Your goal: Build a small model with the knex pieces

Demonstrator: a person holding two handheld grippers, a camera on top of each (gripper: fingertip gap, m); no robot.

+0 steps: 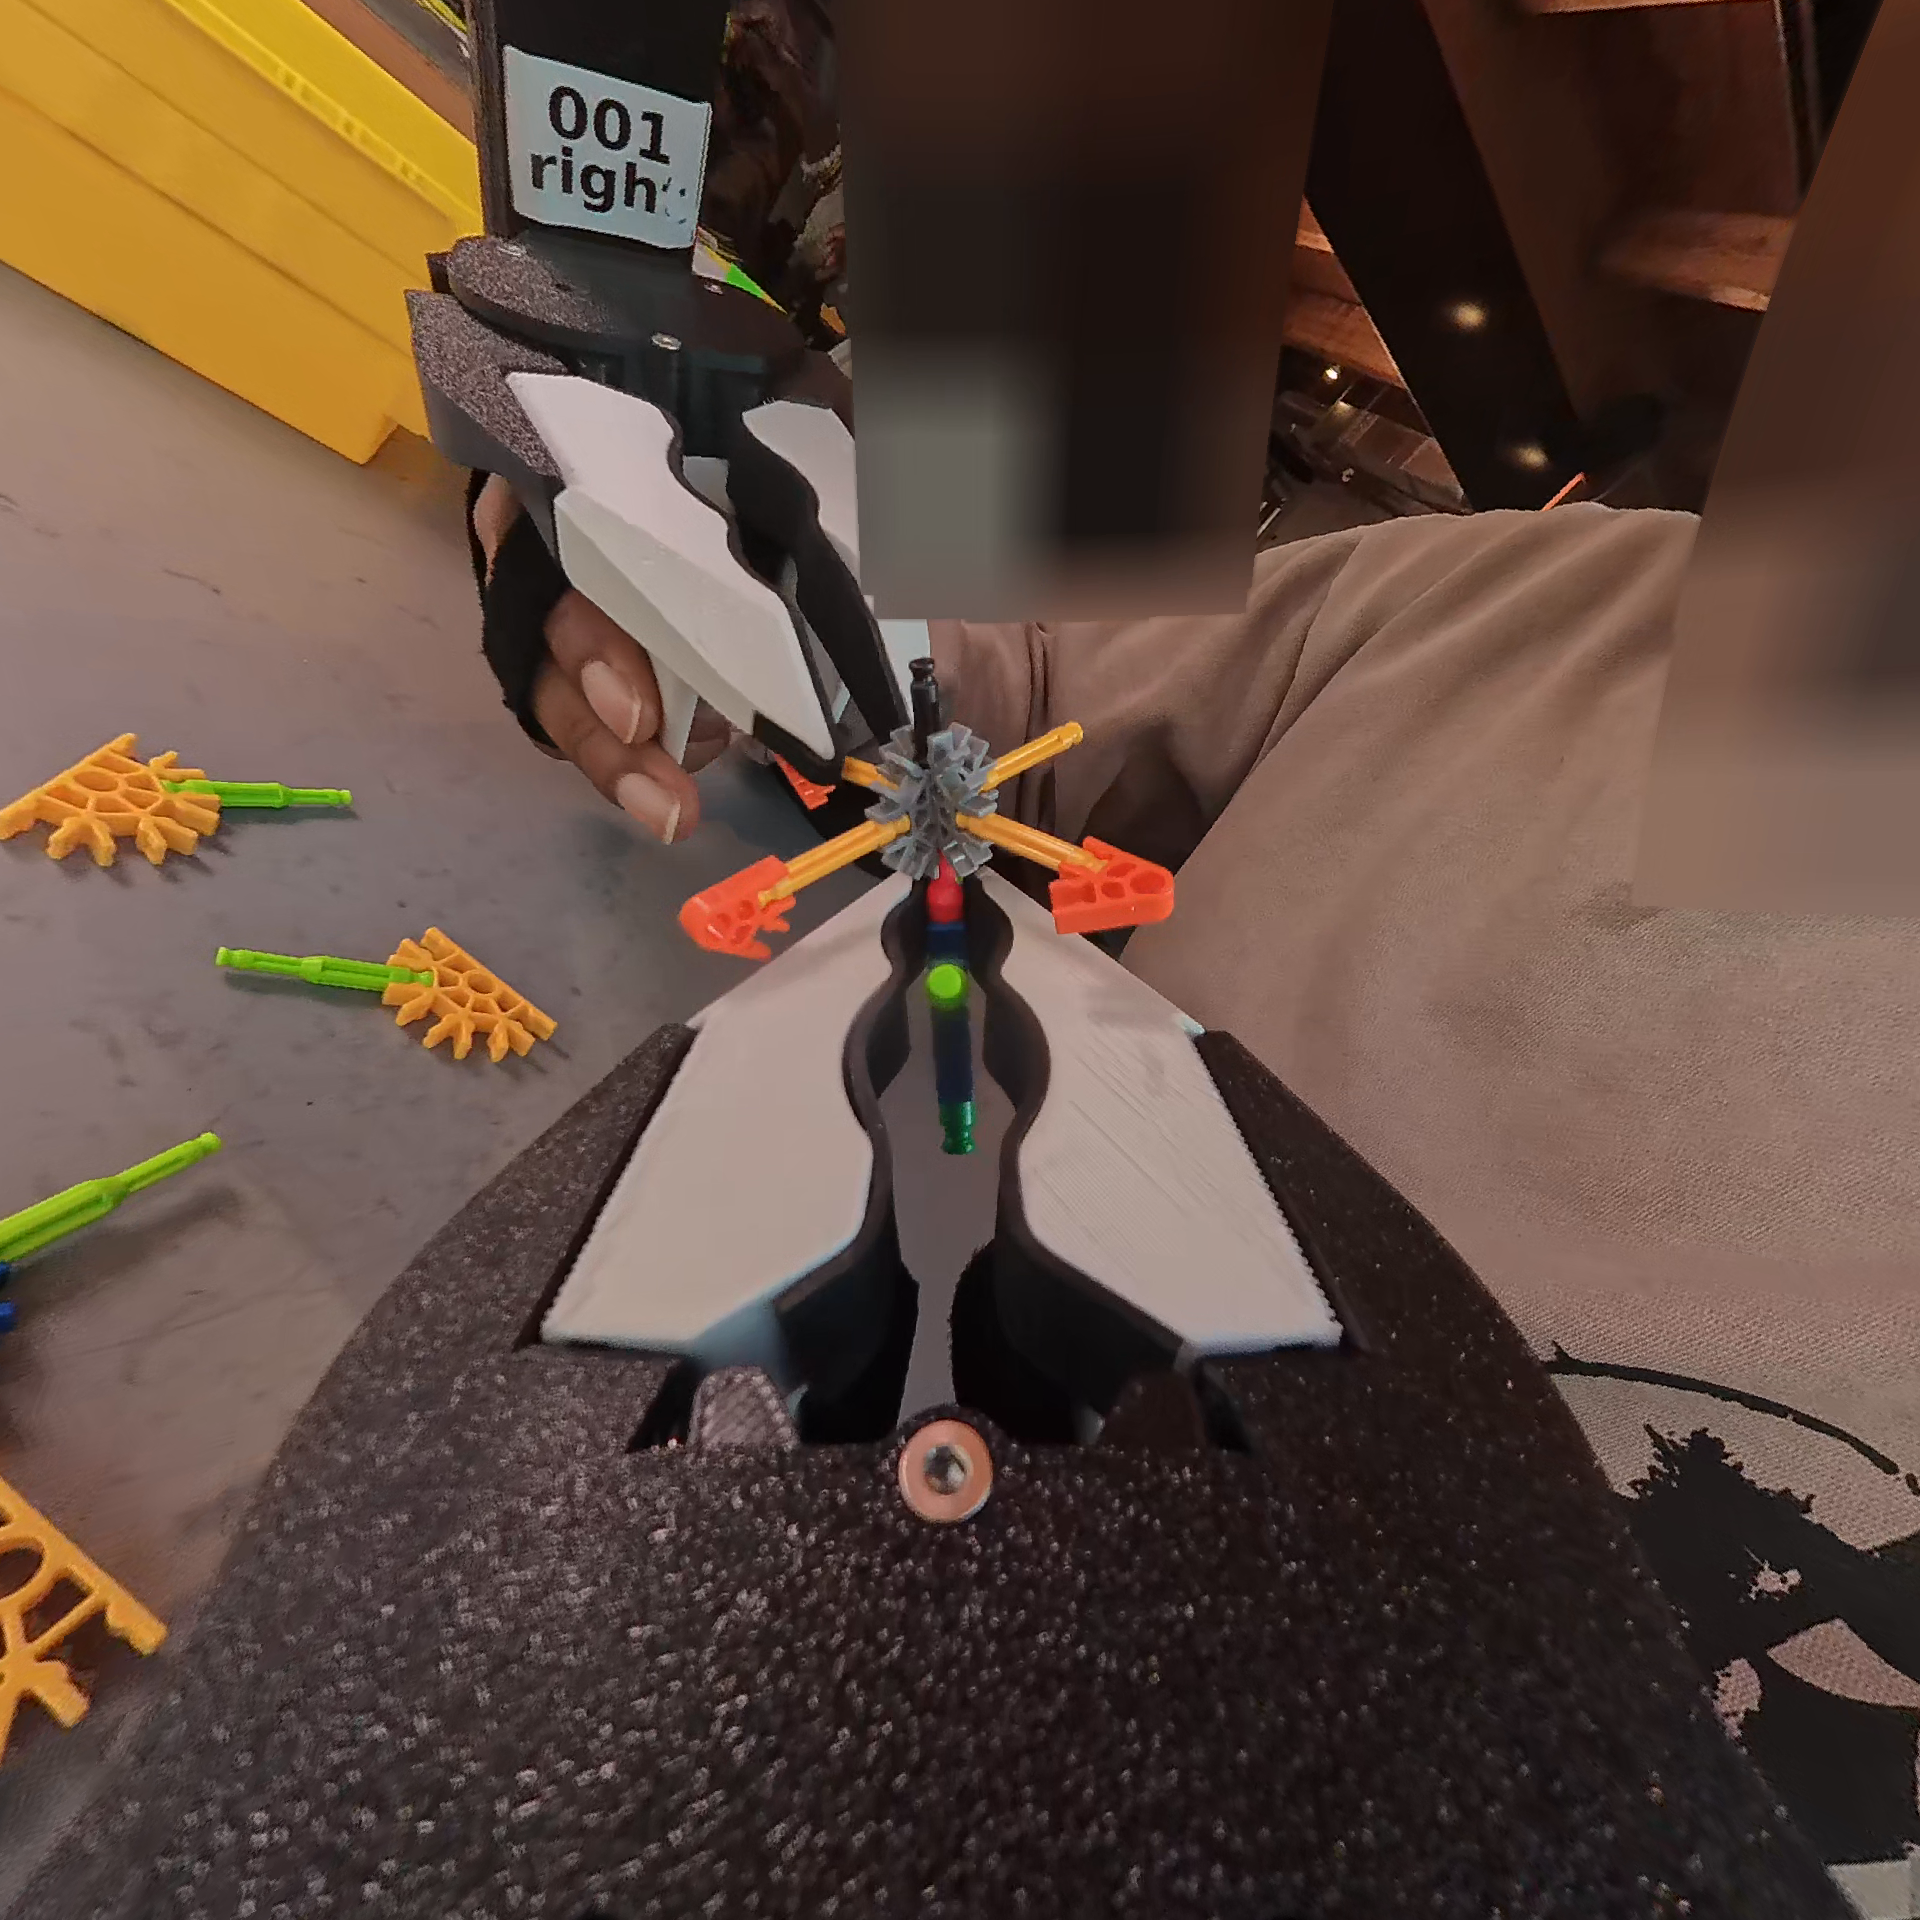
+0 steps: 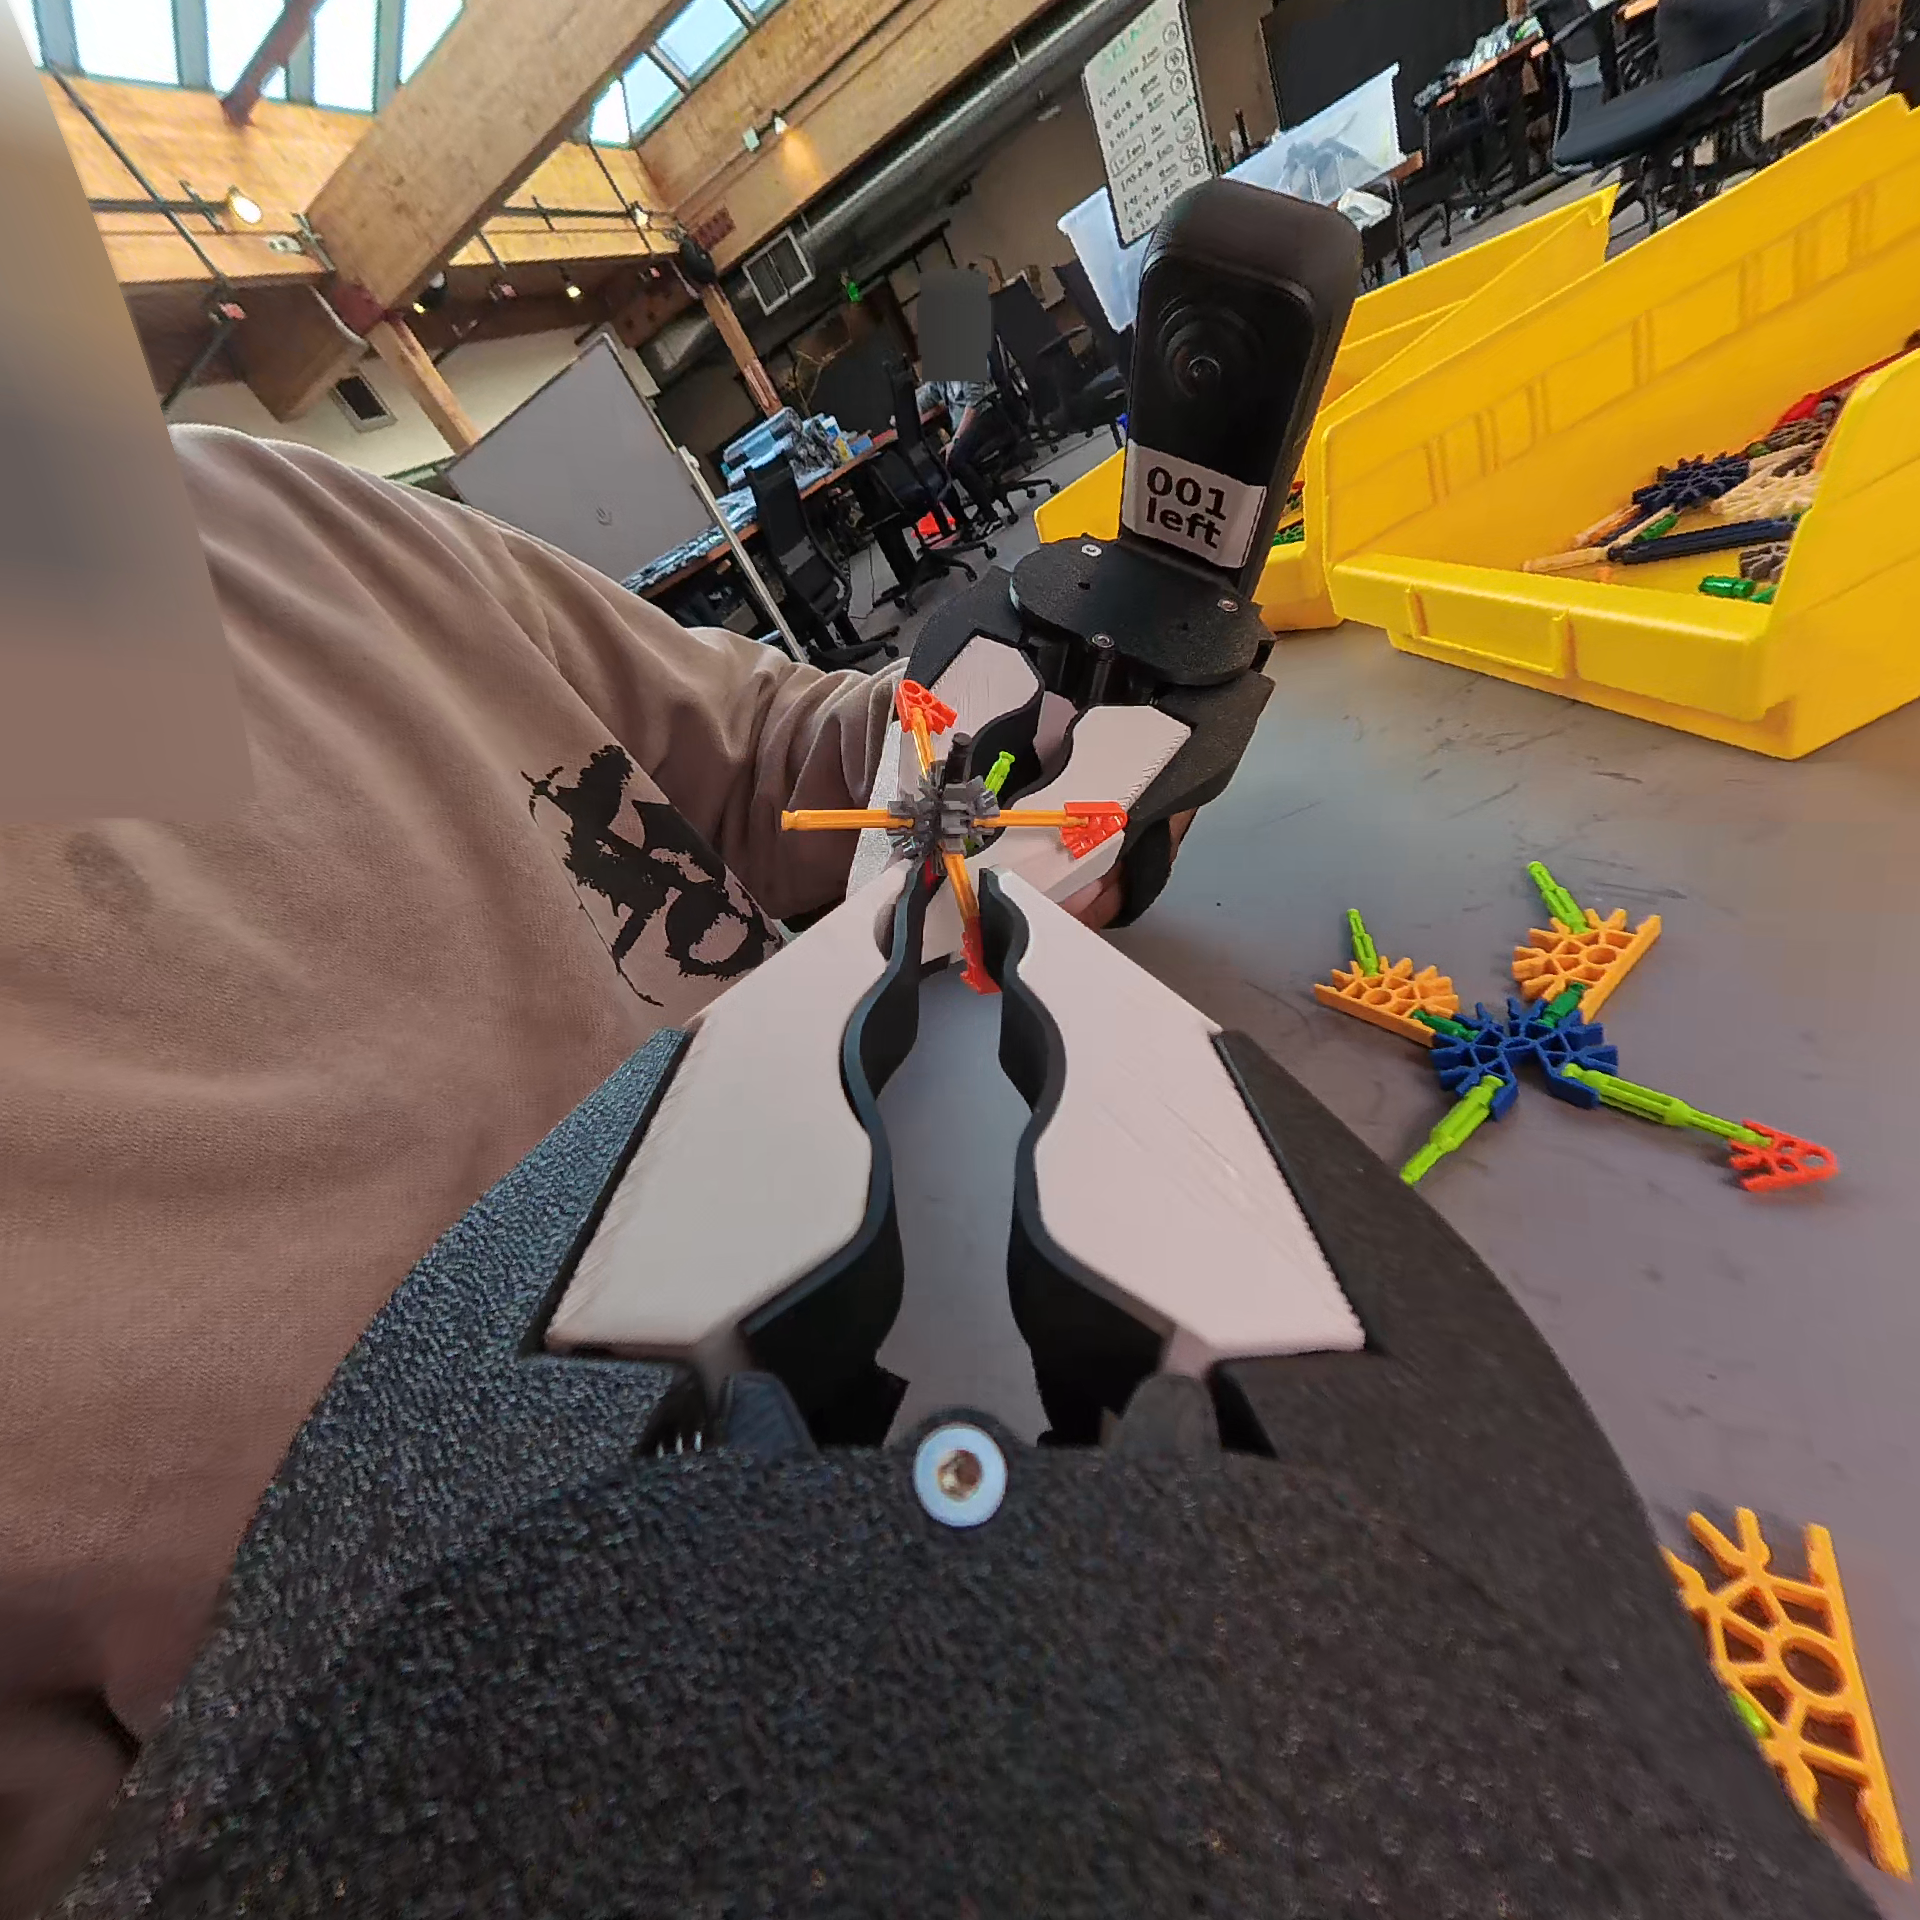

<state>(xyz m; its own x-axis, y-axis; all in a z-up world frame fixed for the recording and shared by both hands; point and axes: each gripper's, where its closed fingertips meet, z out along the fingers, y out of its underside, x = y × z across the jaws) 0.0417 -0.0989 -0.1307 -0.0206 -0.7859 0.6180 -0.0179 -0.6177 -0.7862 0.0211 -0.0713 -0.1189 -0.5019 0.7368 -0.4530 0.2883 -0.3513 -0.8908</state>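
Note:
A small toy-rod assembly is held in the air between both grippers. Its grey snowflake hub (image 1: pixel 932 795) carries orange-yellow rods tipped with orange-red connectors (image 1: pixel 1117 896). My left gripper (image 1: pixel 943 888) is shut on a red, blue and green axle (image 1: pixel 948 1039) that runs from the hub back between its fingers. My right gripper (image 2: pixel 954 899) is shut on one orange rod (image 2: pixel 961 888), whose end connector (image 2: pixel 977 966) sits between its fingers. In the left wrist view the right gripper (image 1: pixel 857 753) comes in from the upper left. The hub also shows in the right wrist view (image 2: pixel 945 810).
Yellow bins (image 2: pixel 1558 623) holding several loose pieces stand at the back of the grey table (image 1: pixel 260 644). Orange fan connectors on green rods (image 1: pixel 457 992) and a blue-hub assembly (image 2: pixel 1522 1049) lie on the table. A person's beige sleeve (image 2: pixel 416 831) is close by. My two grippers' fingertips are within a few centimetres of each other.

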